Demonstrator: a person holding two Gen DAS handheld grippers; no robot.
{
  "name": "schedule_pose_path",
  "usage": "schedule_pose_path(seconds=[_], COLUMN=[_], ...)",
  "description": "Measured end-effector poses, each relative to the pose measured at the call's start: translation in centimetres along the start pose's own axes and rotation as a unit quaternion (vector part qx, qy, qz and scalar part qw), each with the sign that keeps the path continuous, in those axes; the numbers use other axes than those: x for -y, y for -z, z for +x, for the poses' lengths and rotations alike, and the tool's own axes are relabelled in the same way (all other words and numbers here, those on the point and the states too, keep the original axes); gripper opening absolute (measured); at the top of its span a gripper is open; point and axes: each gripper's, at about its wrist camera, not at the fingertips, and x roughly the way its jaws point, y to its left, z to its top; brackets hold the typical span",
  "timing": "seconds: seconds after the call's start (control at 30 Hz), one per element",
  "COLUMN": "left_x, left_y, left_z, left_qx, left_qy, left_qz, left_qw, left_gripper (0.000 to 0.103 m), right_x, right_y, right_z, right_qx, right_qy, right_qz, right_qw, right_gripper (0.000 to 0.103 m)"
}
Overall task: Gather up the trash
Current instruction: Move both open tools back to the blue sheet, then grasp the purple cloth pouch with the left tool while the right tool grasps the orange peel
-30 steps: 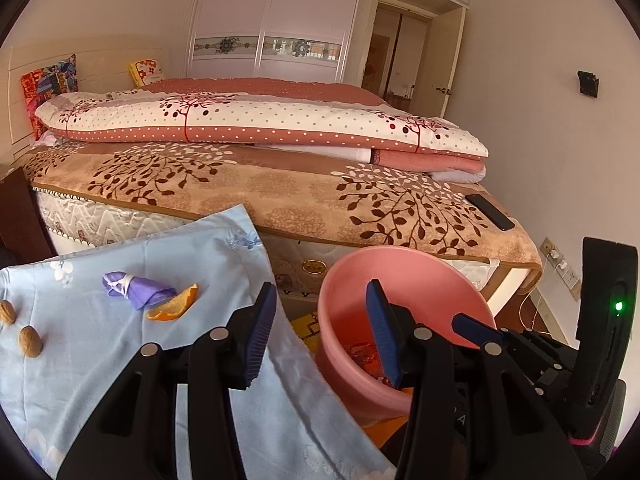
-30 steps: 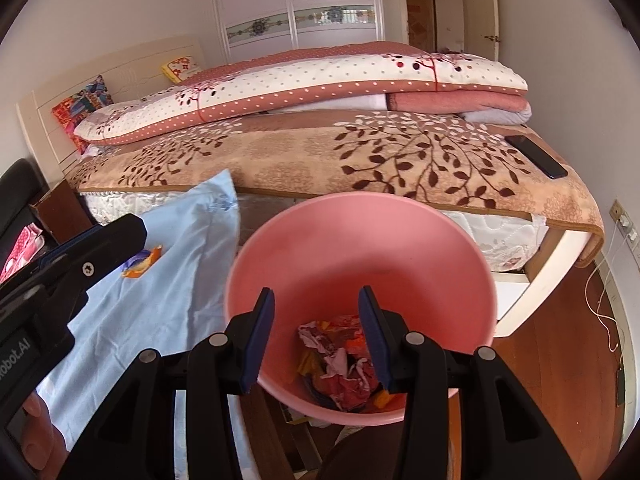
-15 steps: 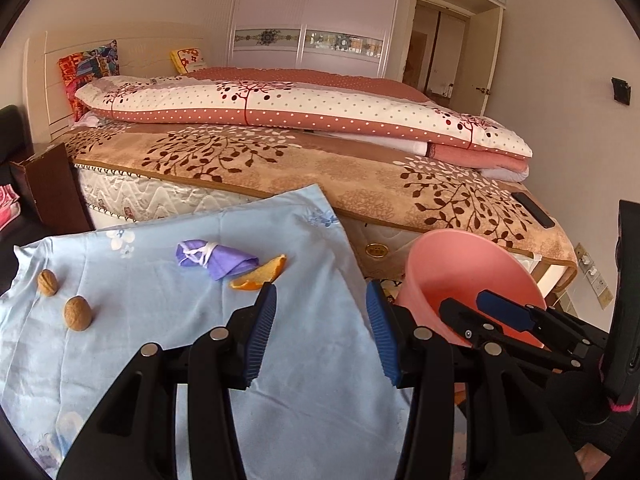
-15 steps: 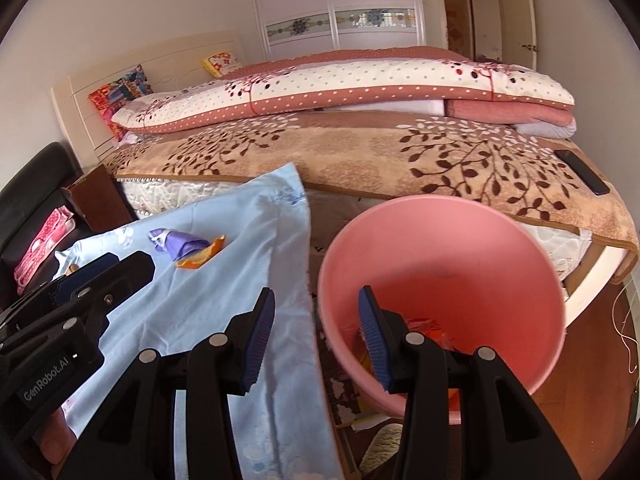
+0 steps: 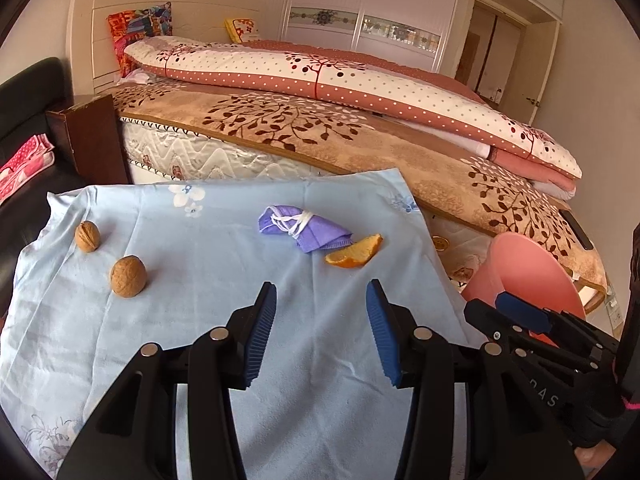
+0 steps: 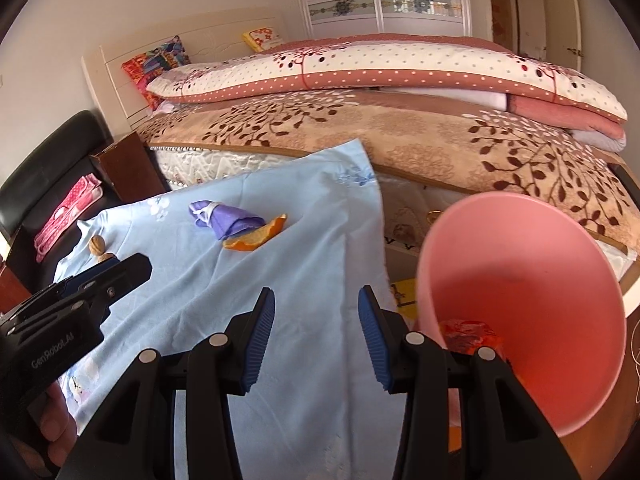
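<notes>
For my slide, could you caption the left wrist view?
Open left gripper above blue cloth bearing walnuts, mask, orange peel.

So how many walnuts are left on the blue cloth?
2. One walnut lies near the cloth's far left edge; the nearer walnut sits just in front of it. None seem hidden.

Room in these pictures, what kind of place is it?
Almost certainly a home bedroom: a made bed with a folded quilt, pillows against the headboard, and a sliding-door wardrobe behind it.
</notes>
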Motion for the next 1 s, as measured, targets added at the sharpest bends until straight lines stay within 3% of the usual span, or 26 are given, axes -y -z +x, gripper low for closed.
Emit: schedule_pose_path(seconds=[0.17, 0.53, 1.0], left_x=[-1.0, -2.8, -2.2], left_y=[-1.7, -5.6, -7.0], left_z=[1.5, 7.6, 12.2], left_qx=[-0.003, -0.058, -0.101], left_qy=[-0.01, -0.012, -0.039], left_qz=[-0.017, -0.094, -0.103], left_qw=[0.9998, 0.9938, 0.9887], left_gripper=[0.047, 0.047, 0.047], right_x=[-1.3, -2.5, -2.7], right_y=[-1.2, -2.6, -2.7], right_z=[1.9, 5.4, 6.2], right_qx=[-0.01, -0.03, -0.031], right_qy=[-0.017, -0.033, -0.027], right_qz=[-0.013, -0.017, -0.02], right_qw=[1.0, 0.999, 0.999], right_gripper=[0.043, 0.043, 0.043])
